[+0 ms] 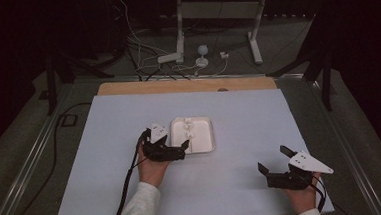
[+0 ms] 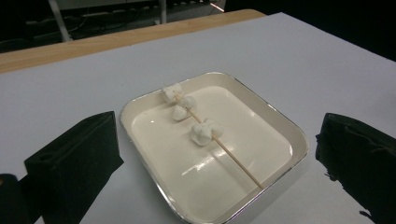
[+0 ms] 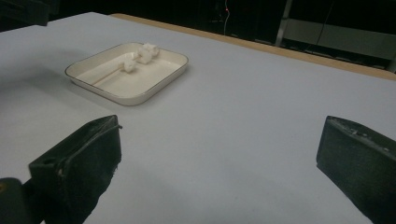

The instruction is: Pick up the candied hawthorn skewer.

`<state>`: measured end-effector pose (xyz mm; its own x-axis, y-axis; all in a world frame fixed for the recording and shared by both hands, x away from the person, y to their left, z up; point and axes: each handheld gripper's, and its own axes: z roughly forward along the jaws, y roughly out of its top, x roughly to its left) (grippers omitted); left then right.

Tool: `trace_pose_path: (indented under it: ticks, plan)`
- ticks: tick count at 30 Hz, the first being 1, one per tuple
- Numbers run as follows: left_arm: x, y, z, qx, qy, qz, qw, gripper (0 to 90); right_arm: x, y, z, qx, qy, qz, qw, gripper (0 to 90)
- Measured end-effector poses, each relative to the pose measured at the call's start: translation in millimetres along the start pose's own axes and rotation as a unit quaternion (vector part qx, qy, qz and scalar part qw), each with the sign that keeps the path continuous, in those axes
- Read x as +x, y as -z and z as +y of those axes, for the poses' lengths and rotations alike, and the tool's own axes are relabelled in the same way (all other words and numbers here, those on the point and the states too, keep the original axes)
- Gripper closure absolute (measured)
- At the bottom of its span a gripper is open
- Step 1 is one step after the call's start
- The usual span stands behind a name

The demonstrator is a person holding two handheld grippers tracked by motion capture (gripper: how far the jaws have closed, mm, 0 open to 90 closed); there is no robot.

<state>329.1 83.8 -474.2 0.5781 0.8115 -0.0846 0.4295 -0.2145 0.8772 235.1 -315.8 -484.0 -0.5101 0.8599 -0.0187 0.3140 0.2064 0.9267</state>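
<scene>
White foam board covers the table (image 1: pixel 106 157) under my hands, with broad bare room at its left side out to the edge. My left gripper (image 1: pixel 173 149) sits at the left rim of the tray (image 1: pixel 208 147), its jaws spread wide and holding nothing; in the left gripper view the near corner of the tray (image 2: pixel 280 179) lies between them. On the tray floor rests the skewer (image 2: pixel 233 158), running from the far left corner towards the near right rim, with three marshmallows (image 2: pixel 204 132) threaded on its far half, two bunched at the tip and one a little apart. To the right of the tray the board is open all the way to my right gripper (image 1: pixel 274 160), which stands well apart from the tray, near the board's front right corner. Its jaws are also wide apart and empty, and in the right gripper view only plain board lies between them, with the tray (image 3: pixel 154 88) farther off to the left.
</scene>
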Motion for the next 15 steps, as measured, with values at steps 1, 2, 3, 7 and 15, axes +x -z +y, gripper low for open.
trace_pose_path:
  ticks: [1,2,3,7,15]
  plan:
    - [-1.0,-2.4,-0.4,0.001,0.001,0.0,1.0,0.6,0.2,0.0,0.0,0.0,0.0,0.0,1.0,0.0]
    - [-1.9,-4.7,-0.7,0.003,0.001,-0.001,1.0,0.6,0.3,0.1,0.1,0.0,0.0,0.0,1.0,0.0]
    - [-2.7,-7.0,-0.9,0.006,-0.001,-0.001,1.0,0.6,0.3,0.0,0.1,0.0,0.0,0.0,1.0,0.0]
    - [-7.1,-17.4,-1.1,0.014,-0.001,0.003,0.9999,0.6,0.3,-0.1,0.0,0.0,0.0,0.0,1.0,0.0]
    - [-10.8,-34.3,-3.9,0.028,0.003,0.009,0.9996,0.6,0.3,-0.5,-0.2,0.001,0.001,0.0,1.0,0.0]
